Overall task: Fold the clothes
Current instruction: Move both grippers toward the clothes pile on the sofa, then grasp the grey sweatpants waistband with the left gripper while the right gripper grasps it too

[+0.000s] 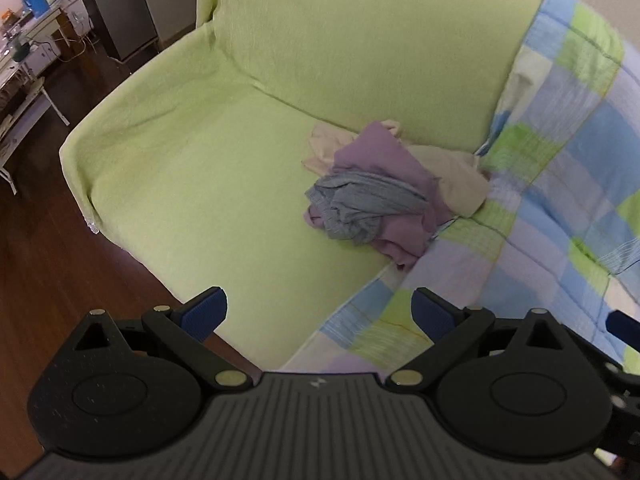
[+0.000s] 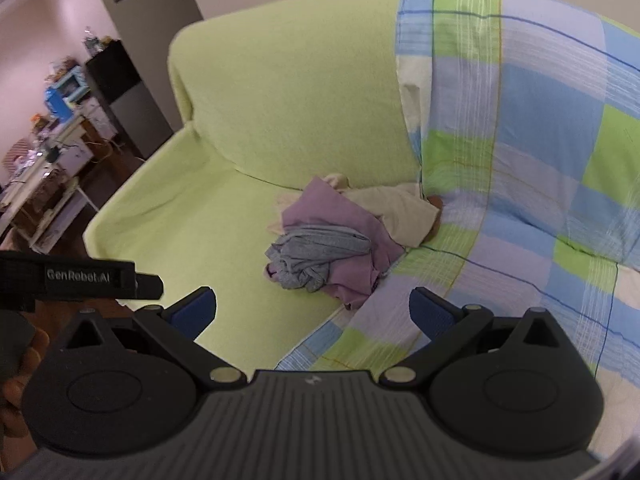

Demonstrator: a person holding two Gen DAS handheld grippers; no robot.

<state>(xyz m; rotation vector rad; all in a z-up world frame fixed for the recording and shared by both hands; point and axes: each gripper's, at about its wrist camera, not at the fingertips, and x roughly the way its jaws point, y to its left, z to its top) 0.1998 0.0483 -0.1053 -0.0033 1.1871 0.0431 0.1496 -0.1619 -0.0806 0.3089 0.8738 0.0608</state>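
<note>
Two handheld grippers look down along their own fingers at a sofa [image 1: 192, 184] draped in a pale green cover. The left gripper [image 1: 320, 314] has its two blue-padded fingers spread wide with nothing between them; the right gripper [image 2: 314, 312] is spread the same way and is likewise empty. Both hang in the air short of the seat, apart from any cloth. Ahead of the left gripper and a little to its right, a small heap of clothes [image 1: 380, 196] lies crumpled on the seat cushion: a grey garment [image 1: 356, 208] bunched on top, a lilac garment [image 1: 384, 160] under it, and a cream garment [image 1: 452, 176] beneath and behind, toward the backrest. None of them shows a neat fold; they are rumpled and overlapping. From the right gripper the same heap sits straight ahead, just beyond the fingers. A checked quilt [image 2: 520, 140] in blue, green and lilac covers the sofa on the right of both tools, its edge touching the heap. The green seat to the left of the heap is bare, which would plausibly serve as a flat place for spreading a garment. The wide-spread fingers, aimed at the heap, suit a reach toward it. At the lower left of the right view, part of the person's hand [image 2: 24, 360] holds the other tool.
</note>
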